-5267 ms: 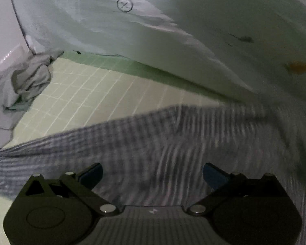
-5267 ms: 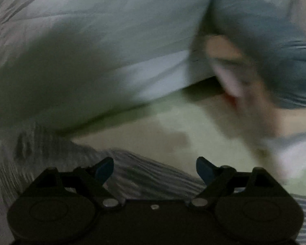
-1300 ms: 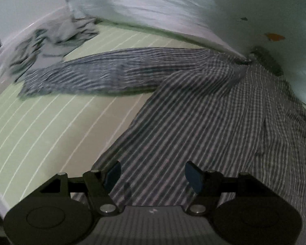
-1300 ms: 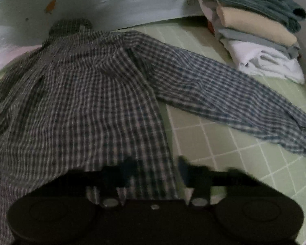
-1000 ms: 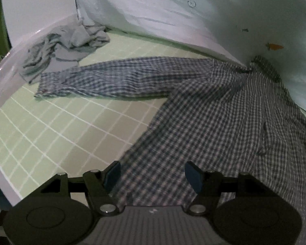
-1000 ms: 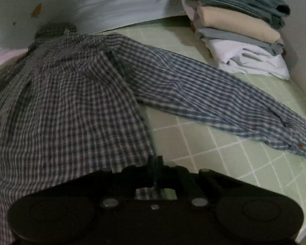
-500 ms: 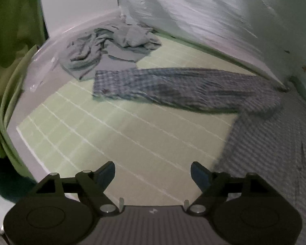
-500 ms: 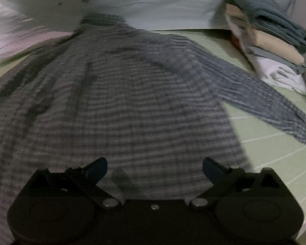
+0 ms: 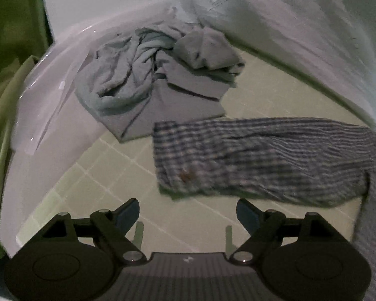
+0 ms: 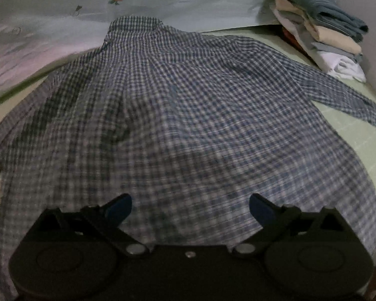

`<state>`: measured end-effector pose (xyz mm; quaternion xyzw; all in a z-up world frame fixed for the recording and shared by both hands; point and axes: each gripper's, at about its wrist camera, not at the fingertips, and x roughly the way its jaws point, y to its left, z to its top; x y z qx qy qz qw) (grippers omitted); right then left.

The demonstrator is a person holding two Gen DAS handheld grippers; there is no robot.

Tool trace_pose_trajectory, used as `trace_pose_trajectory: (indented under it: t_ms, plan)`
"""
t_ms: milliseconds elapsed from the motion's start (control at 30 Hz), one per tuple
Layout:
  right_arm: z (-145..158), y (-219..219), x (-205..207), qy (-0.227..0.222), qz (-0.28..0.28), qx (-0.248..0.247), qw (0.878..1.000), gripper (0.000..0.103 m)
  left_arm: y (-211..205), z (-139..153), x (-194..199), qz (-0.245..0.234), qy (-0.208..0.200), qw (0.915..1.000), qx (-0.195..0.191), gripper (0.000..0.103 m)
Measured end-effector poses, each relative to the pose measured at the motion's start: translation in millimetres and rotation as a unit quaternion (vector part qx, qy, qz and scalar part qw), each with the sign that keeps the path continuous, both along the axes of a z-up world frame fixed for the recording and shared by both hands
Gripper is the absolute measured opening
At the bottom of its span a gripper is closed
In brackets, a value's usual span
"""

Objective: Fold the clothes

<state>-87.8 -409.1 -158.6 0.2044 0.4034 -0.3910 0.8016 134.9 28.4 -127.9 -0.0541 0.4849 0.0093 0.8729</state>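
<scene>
Checked shirt point(image 10: 188, 115) flat, collar farthest, sleeves sideways; both tongs point(image 9: 188, 212) point(image 10: 190, 207) released, empty.

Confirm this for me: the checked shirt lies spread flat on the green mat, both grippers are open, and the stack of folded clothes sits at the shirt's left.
One thing is wrong: the stack of folded clothes sits at the right of the checked shirt, as the right wrist view shows. The rest holds: the shirt lies spread on the green mat, and the left gripper and right gripper are both open, gripping nothing.
</scene>
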Motion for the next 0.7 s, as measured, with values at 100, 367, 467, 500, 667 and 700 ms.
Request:
trace_pose_trajectory:
  t_ms: [100, 367, 467, 500, 667, 700]
  plan:
    - [-1.5, 18.0, 9.4, 0.002, -0.01, -0.006, 1.0, 0.101, 11.5, -6.7, 18.2, -0.014, 0.001, 0.9999, -0.007, 0.086]
    - [-5.1, 44.0, 27.2, 0.018, -0.02, -0.007, 1.0, 0.101, 14.6, -22.1, 39.3, -0.051, 0.012, 0.9985, -0.015, 0.086]
    - [0.1, 41.2, 26.9, 0.023, -0.024, -0.016, 0.999, 0.101, 13.0, -25.9, 40.4, -0.054, 0.015, 0.9984, -0.011, 0.084]
    - [1.0, 39.1, 25.3, 0.024, -0.028, -0.017, 0.999, 0.101, 12.4, -26.9, 40.5, -0.054, 0.016, 0.9984, -0.009, 0.083]
    - [3.7, 29.6, 11.6, 0.022, -0.045, -0.023, 0.998, 0.101, 5.5, -26.3, 41.8, -0.05, 0.016, 0.9986, 0.004, 0.052]
    - [4.8, 27.1, 7.7, 0.018, -0.045, -0.021, 0.999, 0.101, 4.0, -25.2, 42.5, -0.046, 0.016, 0.9988, -0.001, 0.039]
